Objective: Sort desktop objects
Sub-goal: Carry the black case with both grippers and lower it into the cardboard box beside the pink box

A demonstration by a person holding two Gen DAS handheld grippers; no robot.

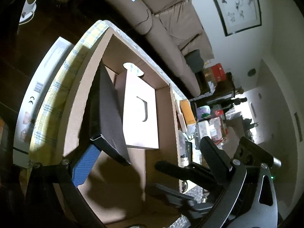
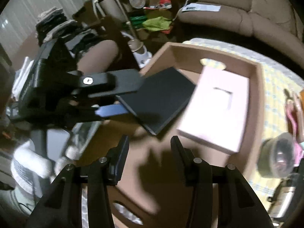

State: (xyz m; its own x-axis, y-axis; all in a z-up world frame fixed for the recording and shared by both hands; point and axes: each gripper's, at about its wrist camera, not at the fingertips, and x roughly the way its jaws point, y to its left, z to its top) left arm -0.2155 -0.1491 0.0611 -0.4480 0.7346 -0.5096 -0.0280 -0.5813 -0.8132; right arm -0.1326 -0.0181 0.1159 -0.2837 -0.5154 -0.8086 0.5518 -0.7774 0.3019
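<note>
My left hand-held gripper (image 2: 117, 100) is clenched on the corner of a flat black rectangular box (image 2: 159, 98), holding it tilted over the open brown cardboard carton (image 2: 256, 87). Its edge overlaps a pale pink rectangular box (image 2: 216, 112) lying flat inside the carton. My right hand-held gripper (image 2: 150, 159) hovers released, just short of the black box. The white carton (image 1: 38, 87) beside the desk bears a CE mark and a barcode.
</note>
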